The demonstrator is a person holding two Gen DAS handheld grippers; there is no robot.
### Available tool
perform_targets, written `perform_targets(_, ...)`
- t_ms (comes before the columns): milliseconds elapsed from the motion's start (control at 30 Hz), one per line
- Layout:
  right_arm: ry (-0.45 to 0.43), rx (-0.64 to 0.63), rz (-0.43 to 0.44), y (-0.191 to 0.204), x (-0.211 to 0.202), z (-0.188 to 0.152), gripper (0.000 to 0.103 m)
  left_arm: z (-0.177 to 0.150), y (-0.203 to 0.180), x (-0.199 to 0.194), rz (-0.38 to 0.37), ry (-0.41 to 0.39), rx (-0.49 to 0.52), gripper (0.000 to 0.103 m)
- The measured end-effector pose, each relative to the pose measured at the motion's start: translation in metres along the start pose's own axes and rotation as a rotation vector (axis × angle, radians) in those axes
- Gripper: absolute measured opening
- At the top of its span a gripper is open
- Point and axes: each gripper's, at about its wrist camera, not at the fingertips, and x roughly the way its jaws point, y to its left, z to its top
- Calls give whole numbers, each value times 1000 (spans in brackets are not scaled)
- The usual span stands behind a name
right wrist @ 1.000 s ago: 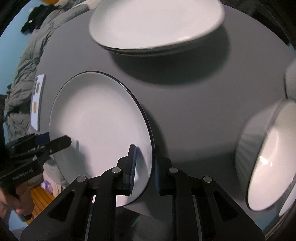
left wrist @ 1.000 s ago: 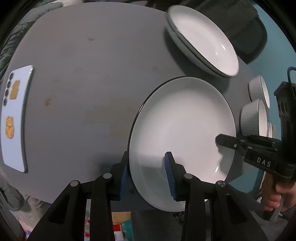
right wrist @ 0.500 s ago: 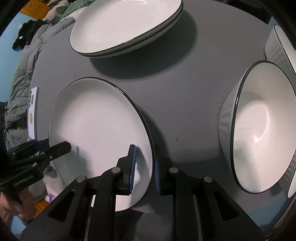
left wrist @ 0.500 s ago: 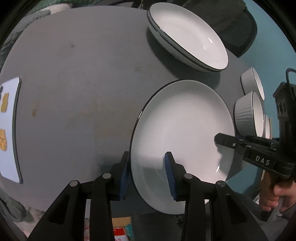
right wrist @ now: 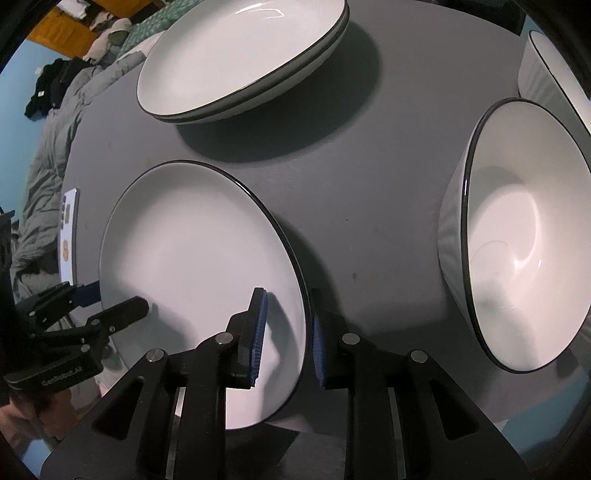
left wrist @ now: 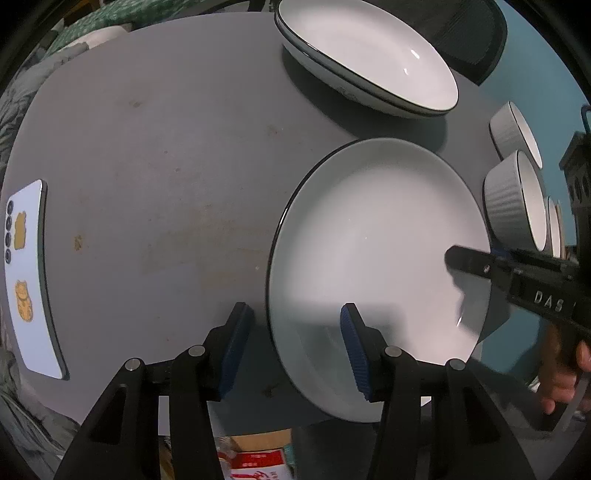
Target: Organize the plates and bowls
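Observation:
A white plate with a dark rim [left wrist: 376, 266] is held over the grey table's near edge; it also shows in the right wrist view [right wrist: 199, 273]. My left gripper [left wrist: 295, 350] is open, its jaws straddling the plate's left rim without pinching it. My right gripper [right wrist: 286, 336] is shut on the plate's right rim. A stack of two matching plates [left wrist: 369, 59] sits at the far side, also in the right wrist view [right wrist: 243, 59]. Ribbed white bowls [left wrist: 513, 199] stand to the right, the nearest large in the right wrist view [right wrist: 517, 236].
A white phone [left wrist: 29, 273] lies on the grey table [left wrist: 166, 166] at the left. A black chair back [left wrist: 476, 33] stands behind the stack. Boxes [left wrist: 255, 458] lie on the floor below the near edge.
My left gripper's jaws have opened off the plate's rim. The plate has shifted toward the stack and bowls, with the right gripper still clamped on it.

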Motion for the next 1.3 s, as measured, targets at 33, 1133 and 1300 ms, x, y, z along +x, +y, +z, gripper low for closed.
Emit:
perform_targets(33, 4, -2, 1, -1, 0, 0, 22, 1, 0, 1, -15, 4, -14, 51)
perform_targets(1133, 27, -53, 49, 4, -25, 22, 14, 16, 41, -40, -90, -4, -212, 21)
perform_targets(1300, 13, -58, 51, 6, -35, 32, 14, 31, 40, -53, -84, -27, -190, 21)
